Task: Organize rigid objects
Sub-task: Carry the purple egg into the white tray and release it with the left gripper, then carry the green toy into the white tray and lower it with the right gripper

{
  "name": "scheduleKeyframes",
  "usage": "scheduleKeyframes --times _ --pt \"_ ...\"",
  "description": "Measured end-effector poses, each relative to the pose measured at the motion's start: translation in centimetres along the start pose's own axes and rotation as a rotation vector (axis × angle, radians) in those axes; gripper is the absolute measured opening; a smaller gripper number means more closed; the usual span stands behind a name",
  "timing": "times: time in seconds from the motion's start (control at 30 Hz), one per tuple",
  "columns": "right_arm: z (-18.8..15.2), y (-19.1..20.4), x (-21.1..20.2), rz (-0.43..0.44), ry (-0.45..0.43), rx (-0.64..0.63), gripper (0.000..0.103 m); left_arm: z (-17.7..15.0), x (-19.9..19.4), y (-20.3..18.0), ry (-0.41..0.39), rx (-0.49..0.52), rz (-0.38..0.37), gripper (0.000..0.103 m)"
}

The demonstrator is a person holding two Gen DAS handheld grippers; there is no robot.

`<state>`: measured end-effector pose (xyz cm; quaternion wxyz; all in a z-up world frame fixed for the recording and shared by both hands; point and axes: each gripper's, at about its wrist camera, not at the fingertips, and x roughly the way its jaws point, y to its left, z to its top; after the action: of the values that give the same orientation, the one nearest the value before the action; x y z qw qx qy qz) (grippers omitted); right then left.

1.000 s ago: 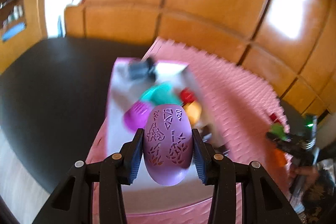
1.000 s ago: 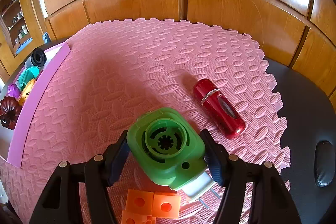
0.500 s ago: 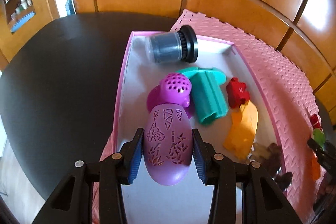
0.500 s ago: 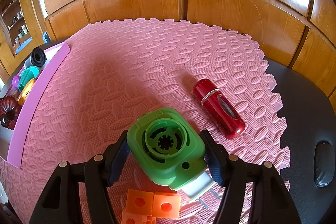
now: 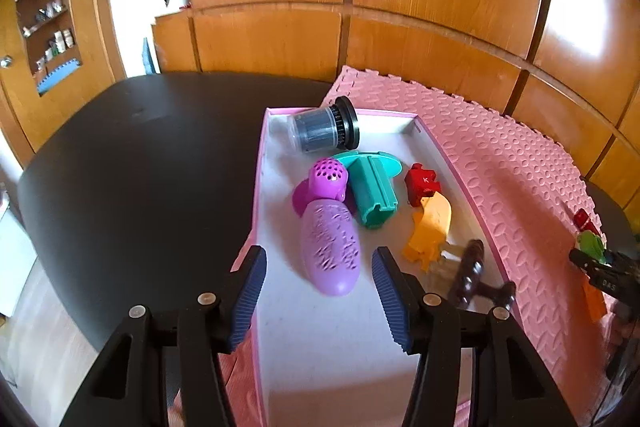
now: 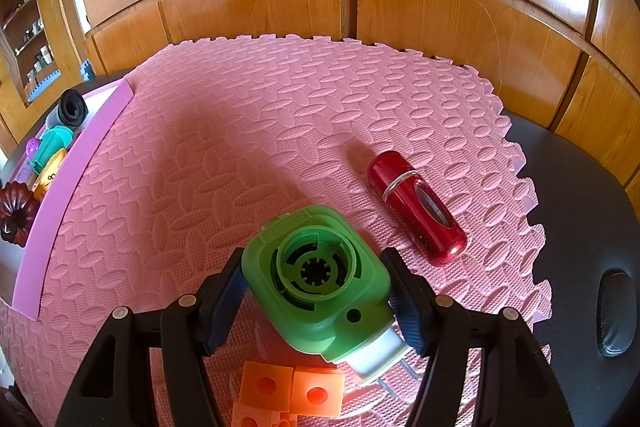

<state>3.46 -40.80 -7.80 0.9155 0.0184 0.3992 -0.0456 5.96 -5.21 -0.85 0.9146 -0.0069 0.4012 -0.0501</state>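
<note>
Pink foam mat [image 6: 280, 131] fills the middle of the right wrist view; in the left wrist view it runs down the right side. It is soft and embossed, so rigid pieces should sit on it without sliding.

Tray [image 5: 320, 339], pink-walled with a white floor, runs up the centre of the left wrist view and holds the sorted pieces. Its floor looks smooth; round pieces may roll there.

Green housing [image 6: 316, 283], lower centre of the right view: hard moulded plastic, probably light, with rounded corners. The right gripper [image 6: 316, 291] is clamped across its flat sides, pads pressing on both. That is the sound hold; the central ring and the pale plug end with metal prongs look poor places to pinch.

Red case [image 6: 416, 203], right of centre, lies loose on the mat. It is glossy, cylindrical, likely slippery, best taken across its middle beside the silver band.

Lilac case [image 5: 330, 247], centre of the left view, lies on the tray floor, touching the purple strainer [image 5: 328, 177] above it. It is a stiff perforated shell, likely light and hollow. The left gripper [image 5: 318, 267] has just been opening; its jaws now stand wide on either side of the case, pads clear of it.

Orange blocks [image 6: 292, 391], bottom centre of the right view: small, square, hard, easy on flat faces.
</note>
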Motion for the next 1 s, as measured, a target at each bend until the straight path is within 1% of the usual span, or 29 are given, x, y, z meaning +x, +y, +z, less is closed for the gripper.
scheduleKeyframes --times 0.23,0.57,0.9,1.0 --pt "0.1 0.0 0.0 -0.004 0.001 -0.007 0.067 -0.6 -2.1 0.1 -0.042 0.002 0.008 0.057" --pt "0.1 0.0 0.1 -0.010 0.000 -0.017 0.067 -1.0 -3.2 1.0 -0.075 -0.008 0.006 0.057" --pt "0.1 0.3 0.0 -0.035 0.003 -0.018 0.066 -1.3 -3.6 1.6 -0.084 -0.022 -0.006 0.057" --pt "0.2 0.5 -0.1 -0.053 0.010 0.004 0.064 -1.4 -3.8 1.9 -0.083 -0.026 -0.001 0.057"
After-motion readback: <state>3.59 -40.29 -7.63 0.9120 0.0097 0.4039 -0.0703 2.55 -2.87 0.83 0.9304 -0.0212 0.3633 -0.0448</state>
